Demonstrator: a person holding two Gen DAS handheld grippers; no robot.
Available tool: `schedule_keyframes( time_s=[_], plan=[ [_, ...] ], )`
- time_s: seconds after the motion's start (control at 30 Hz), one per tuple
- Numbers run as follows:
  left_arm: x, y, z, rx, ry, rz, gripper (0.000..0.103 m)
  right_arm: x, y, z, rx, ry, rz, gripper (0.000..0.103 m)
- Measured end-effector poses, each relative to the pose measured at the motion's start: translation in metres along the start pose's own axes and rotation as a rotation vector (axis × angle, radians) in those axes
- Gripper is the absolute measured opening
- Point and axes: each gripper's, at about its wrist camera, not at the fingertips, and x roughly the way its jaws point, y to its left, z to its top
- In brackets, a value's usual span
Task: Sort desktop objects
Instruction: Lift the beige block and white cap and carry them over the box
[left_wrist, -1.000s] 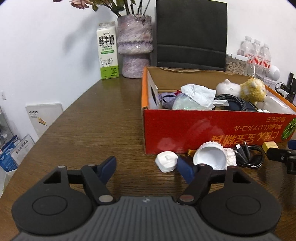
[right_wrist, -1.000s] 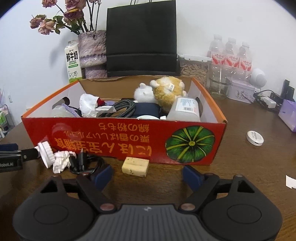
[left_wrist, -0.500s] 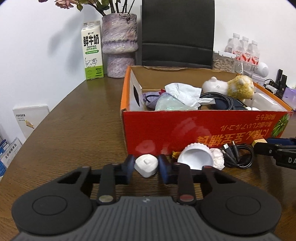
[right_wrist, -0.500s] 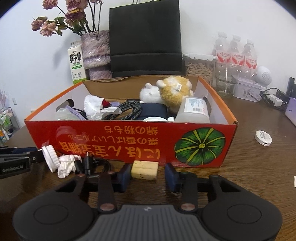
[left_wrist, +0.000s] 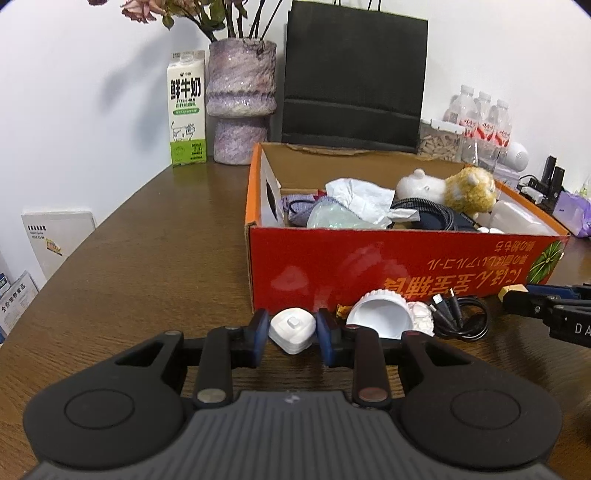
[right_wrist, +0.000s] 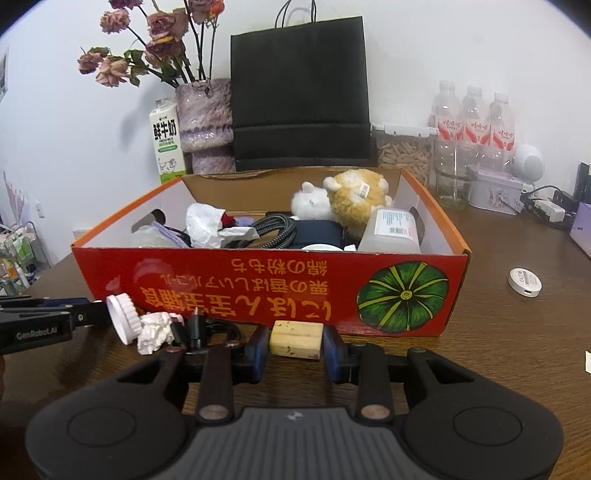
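Note:
My left gripper is shut on a small white plastic piece that sits on the wooden table just in front of the red cardboard box. My right gripper is shut on a yellowish block in front of the same box. Between the two lie a white ribbed lid, a crumpled white tissue and a coiled black cable. The box holds plush toys, a dark cable, tissue and a plastic bottle.
Behind the box stand a milk carton, a purple vase with dried flowers and a black paper bag. Water bottles and a jar are at the back right. A round white disc lies right of the box.
Both grippers went from wide open to shut: the left one closed on the white piece, the right one on the yellowish block. Both have tilted slightly since.

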Motion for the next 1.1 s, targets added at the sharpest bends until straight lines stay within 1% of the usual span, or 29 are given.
schedule_keyframes(
  time_s=[0.17, 0.33, 0.47, 0.57, 0.67, 0.83, 0.97, 1.1],
  plan=[
    [-0.005, 0.0, -0.001, -0.003, -0.019, 0.015, 0.029, -0.008, 0.005, -0.002, -0.021, -0.02, 0.008, 0.03],
    [-0.015, -0.001, -0.002, 0.002, -0.057, 0.04, 0.029, -0.018, 0.009, -0.002, -0.038, -0.051, 0.016, 0.03],
    [-0.023, 0.0, -0.001, -0.009, -0.077, 0.055, 0.029, -0.027, 0.013, 0.001, -0.058, -0.086, 0.015, 0.03],
    [-0.033, 0.0, 0.003, -0.012, -0.11, 0.065, 0.029, -0.035, 0.015, 0.006, -0.069, -0.117, 0.016, 0.03],
    [-0.041, -0.005, 0.013, -0.001, -0.142, 0.06, 0.029, -0.043, 0.016, 0.015, -0.079, -0.15, 0.02, 0.03],
    [-0.042, -0.02, 0.036, 0.008, -0.178, 0.035, 0.029, -0.044, 0.016, 0.037, -0.08, -0.18, 0.023, 0.03],
    [-0.037, -0.033, 0.056, -0.001, -0.207, 0.022, 0.029, -0.033, 0.016, 0.055, -0.073, -0.188, 0.02, 0.03],
    [-0.022, -0.044, 0.074, -0.02, -0.218, 0.04, 0.029, -0.018, 0.017, 0.071, -0.054, -0.197, 0.017, 0.03]
  ],
)
